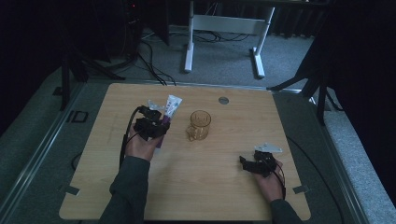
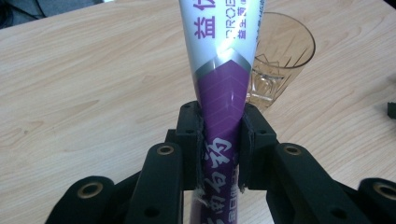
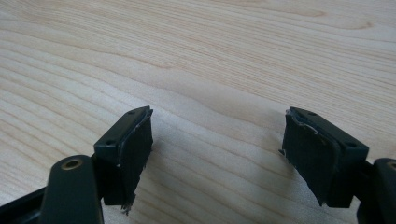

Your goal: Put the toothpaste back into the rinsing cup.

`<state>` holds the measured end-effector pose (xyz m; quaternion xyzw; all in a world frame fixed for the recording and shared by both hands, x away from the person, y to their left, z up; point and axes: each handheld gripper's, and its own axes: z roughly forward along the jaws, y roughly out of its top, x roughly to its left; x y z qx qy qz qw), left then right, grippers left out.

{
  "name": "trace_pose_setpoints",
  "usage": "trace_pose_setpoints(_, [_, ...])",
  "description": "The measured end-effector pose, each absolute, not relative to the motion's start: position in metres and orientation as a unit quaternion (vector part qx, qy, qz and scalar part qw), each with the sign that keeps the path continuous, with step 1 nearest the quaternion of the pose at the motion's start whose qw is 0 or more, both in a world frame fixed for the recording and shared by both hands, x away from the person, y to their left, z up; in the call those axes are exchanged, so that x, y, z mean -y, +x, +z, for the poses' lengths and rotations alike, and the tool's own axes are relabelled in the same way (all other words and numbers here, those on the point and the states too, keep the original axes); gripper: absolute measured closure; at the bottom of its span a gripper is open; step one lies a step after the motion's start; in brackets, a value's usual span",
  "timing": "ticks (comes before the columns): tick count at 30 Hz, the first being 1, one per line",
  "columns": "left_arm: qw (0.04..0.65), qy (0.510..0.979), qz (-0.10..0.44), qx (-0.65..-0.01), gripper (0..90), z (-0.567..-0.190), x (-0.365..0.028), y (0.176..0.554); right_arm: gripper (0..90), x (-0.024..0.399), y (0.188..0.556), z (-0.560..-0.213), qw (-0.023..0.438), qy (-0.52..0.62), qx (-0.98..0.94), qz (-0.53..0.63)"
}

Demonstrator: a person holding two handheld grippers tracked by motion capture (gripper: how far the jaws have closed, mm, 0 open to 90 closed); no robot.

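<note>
A white and purple toothpaste tube [image 2: 219,79] stands between the two pads of my left gripper [image 2: 220,140], which is shut on its purple lower part. In the high view that left gripper [image 1: 156,122] holds the tube [image 1: 172,107] a little left of a clear cut-glass tumbler [image 1: 199,125] that stands upright near the table's middle. The tumbler [image 2: 280,56] shows just behind the tube in the left gripper view. My right gripper [image 1: 246,163] rests low near the front right of the table. Its jaws [image 3: 217,154] stand wide apart over bare wood with nothing between them.
The wooden table [image 1: 187,186] has a small round grey cap [image 1: 223,100] set in its far side. Beyond the far edge stands a white desk frame [image 1: 224,28] on grey carpet, with black tripod legs at both sides.
</note>
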<state>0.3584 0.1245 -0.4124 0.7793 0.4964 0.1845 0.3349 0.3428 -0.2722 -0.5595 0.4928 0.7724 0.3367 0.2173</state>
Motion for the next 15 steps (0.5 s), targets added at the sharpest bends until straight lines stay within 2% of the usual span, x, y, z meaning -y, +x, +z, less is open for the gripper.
trace_pose_setpoints(15, [0.369,0.769,0.203,-0.482,73.0,-0.4041,-0.1201,0.3605,24.2,0.2722,0.3427,-0.5595,0.217,0.493,-0.772,0.337])
